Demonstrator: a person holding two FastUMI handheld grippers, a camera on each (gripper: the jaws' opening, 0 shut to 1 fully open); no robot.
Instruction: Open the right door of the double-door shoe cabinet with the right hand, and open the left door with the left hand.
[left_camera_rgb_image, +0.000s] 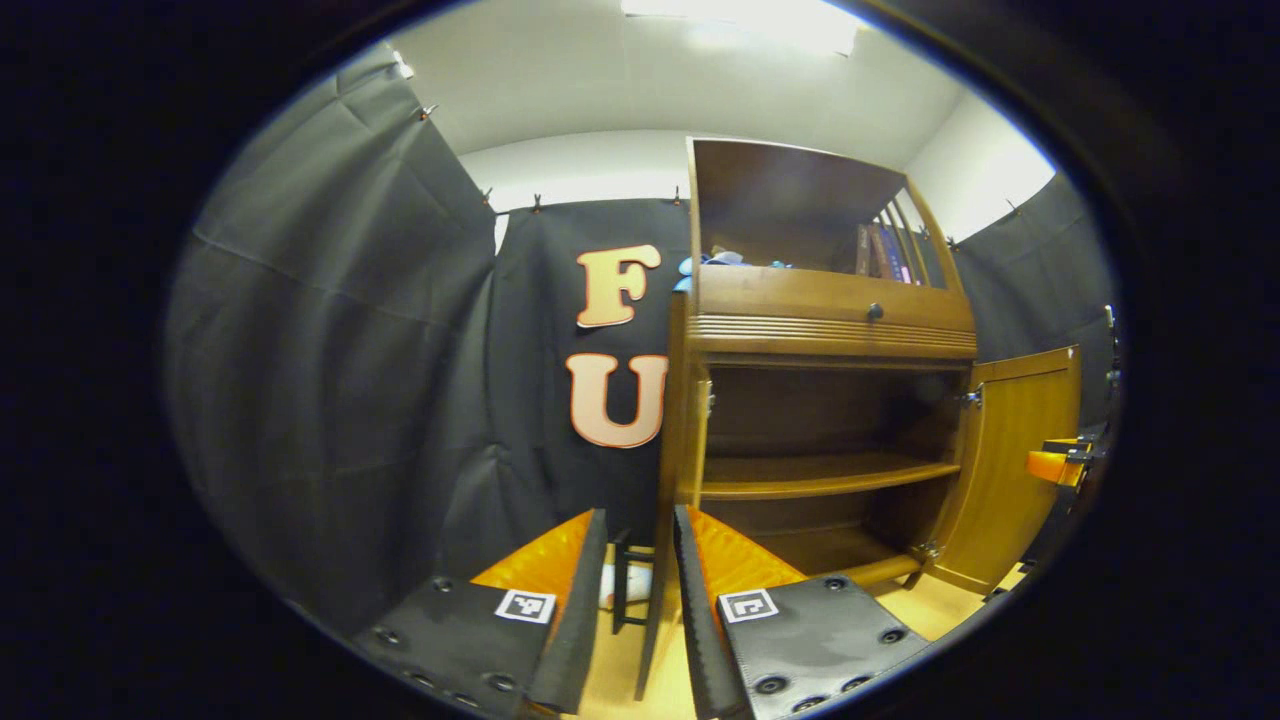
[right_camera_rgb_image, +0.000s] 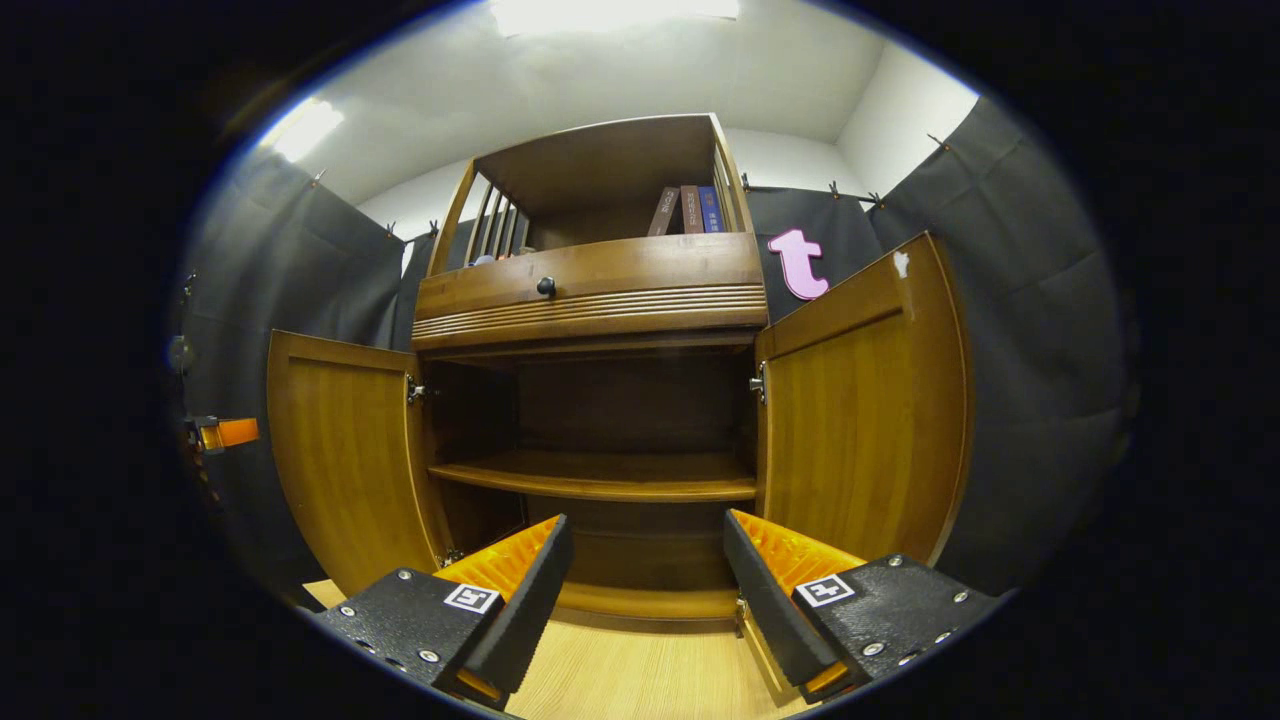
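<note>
Ahead of the right gripper (right_camera_rgb_image: 640, 560), whose fingers stand apart, both doors hang open off the smooth brown wooden cabinet (right_camera_rgb_image: 590, 290): right door (right_camera_rgb_image: 860, 420), left door (right_camera_rgb_image: 345, 450). The left gripper (left_camera_rgb_image: 640, 560) seems closed on the left door's thin edge (left_camera_rgb_image: 655, 600), though the contact is unclear.

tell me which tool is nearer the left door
Left. The left tool straddles the left door's edge; the right tool is apart, facing the cabinet's open middle.

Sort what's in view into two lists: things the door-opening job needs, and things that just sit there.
Job:
left door, open
right door, open
left hand-held gripper
right hand-held gripper

Just there:
books on the top shelf
drawer knob
middle shelf, bare
</note>
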